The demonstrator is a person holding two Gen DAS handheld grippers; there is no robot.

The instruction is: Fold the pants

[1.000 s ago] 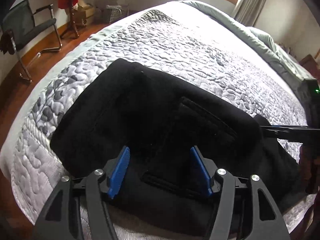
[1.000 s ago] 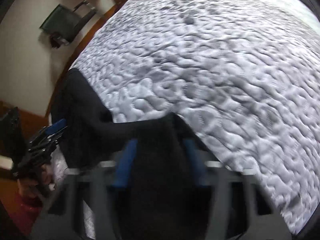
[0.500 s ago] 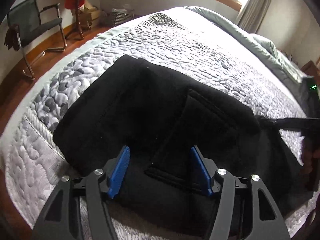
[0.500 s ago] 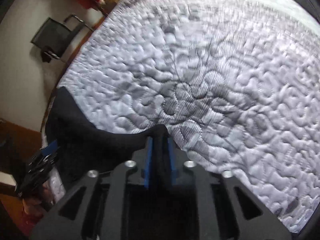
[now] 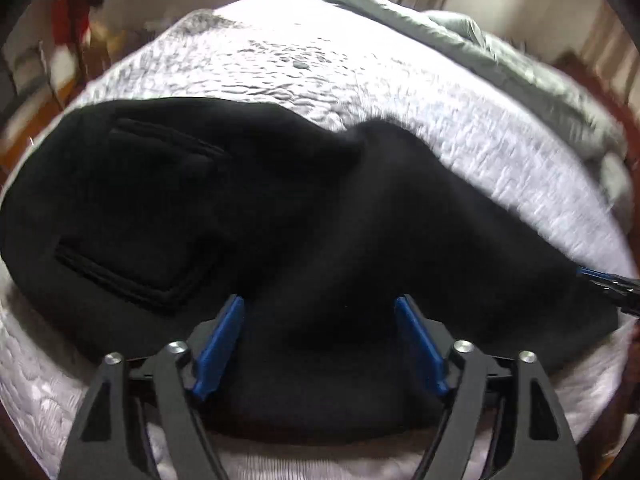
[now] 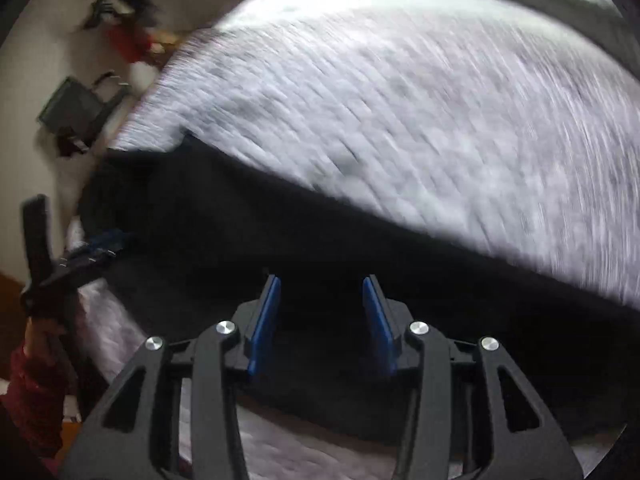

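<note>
Black pants [image 5: 304, 208] lie bunched on the pale quilted bed [image 5: 360, 68], the back pocket [image 5: 132, 216] toward the left of the left wrist view. My left gripper [image 5: 320, 320] hovers over their near edge, jaws opening wide, and the blue pads [image 5: 220, 344] press on nothing. In the right wrist view the pants [image 6: 360, 248] stretch across under my right gripper [image 6: 322, 308]. Its jaws are opening, with dark cloth below them but not pinched. Each gripper shows in the other's view: the right gripper [image 5: 608, 284] and the left gripper [image 6: 80, 256].
A grey duvet [image 5: 500, 52] is heaped along the far right side of the bed. A dark chair [image 6: 76, 108] and something red [image 6: 128, 40] stand by the wall beyond the bed's left edge. A hand in a red sleeve [image 6: 36, 364] holds the left gripper.
The right gripper, shut on a fold of the pants half a second ago, has let go and swung away fast. The left gripper has widened and slid right, so the pocket now sits at left.
</note>
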